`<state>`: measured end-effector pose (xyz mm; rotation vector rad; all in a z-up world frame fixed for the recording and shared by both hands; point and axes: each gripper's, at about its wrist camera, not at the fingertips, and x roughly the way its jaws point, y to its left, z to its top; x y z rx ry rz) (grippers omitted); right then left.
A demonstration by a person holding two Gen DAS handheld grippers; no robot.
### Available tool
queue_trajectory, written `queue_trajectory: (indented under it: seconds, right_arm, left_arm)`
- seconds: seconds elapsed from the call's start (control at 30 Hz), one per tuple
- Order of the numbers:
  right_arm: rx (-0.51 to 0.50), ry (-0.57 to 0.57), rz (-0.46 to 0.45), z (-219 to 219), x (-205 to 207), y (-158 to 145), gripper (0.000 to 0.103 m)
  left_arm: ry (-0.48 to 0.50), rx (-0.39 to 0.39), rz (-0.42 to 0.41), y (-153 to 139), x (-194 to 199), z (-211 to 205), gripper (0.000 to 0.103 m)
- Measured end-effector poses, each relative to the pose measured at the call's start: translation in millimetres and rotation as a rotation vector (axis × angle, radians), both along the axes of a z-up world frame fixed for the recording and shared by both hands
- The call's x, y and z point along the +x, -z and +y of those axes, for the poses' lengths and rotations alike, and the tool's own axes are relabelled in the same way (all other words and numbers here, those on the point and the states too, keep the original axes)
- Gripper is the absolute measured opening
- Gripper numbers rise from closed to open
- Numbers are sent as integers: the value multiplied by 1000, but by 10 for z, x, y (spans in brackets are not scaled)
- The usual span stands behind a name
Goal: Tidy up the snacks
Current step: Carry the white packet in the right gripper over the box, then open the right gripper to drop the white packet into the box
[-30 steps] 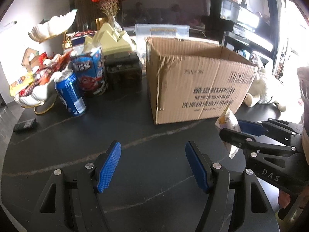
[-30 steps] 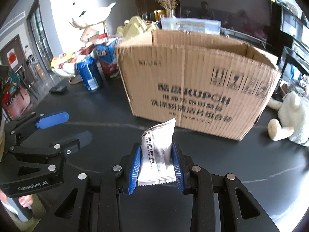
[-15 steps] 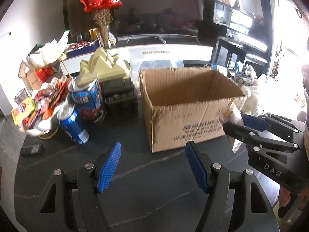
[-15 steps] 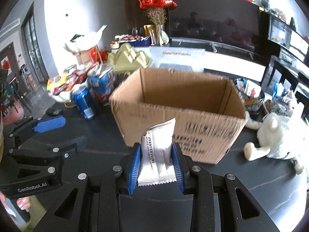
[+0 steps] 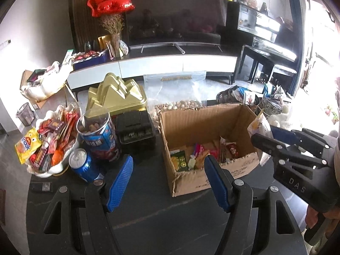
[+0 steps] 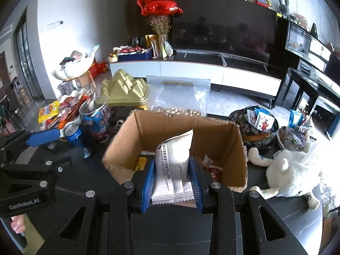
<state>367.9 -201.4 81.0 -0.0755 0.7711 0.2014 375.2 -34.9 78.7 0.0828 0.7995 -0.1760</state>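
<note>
My right gripper (image 6: 172, 182) is shut on a white snack packet (image 6: 174, 161) and holds it above the near edge of an open cardboard box (image 6: 223, 136). The box (image 5: 197, 119) has several snack packs on its floor. In the left wrist view the right gripper (image 5: 265, 140) with the packet (image 5: 260, 127) hangs over the box's right wall. My left gripper (image 5: 170, 180) is open and empty, above the dark table in front of the box.
Left of the box stand a blue soda can (image 5: 82, 165), a blue snack tub (image 5: 99, 136), a white dish heaped with snacks (image 5: 48, 142), a gold tin (image 5: 116, 95) and a black case (image 5: 136, 127). A white plush toy (image 6: 291, 174) and snack baskets (image 6: 255, 125) lie to the right.
Both grippers have risen and now look down into the box. The right gripper has carried the packet forward over the box's near edge. The left stays open.
</note>
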Motion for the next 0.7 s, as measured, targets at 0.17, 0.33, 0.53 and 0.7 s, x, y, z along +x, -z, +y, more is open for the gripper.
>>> queue_trajectory:
  seconds: [0.17, 0.33, 0.53, 0.7]
  right_arm:
    - [4, 20, -2, -43, 198, -42, 34]
    - [-8, 43, 6, -80, 388, -16, 44]
    - [-21, 60, 25, -104, 396, 60, 54]
    - [-33, 69, 18, -108, 265, 57, 62]
  left_arm:
    - [-3, 12, 12, 4, 134, -47, 69]
    - [-14, 17, 13, 27, 246, -66, 69]
    - [-40, 40, -13, 29, 251, -42, 69]
    - [-53, 47, -33, -7, 132, -27, 72]
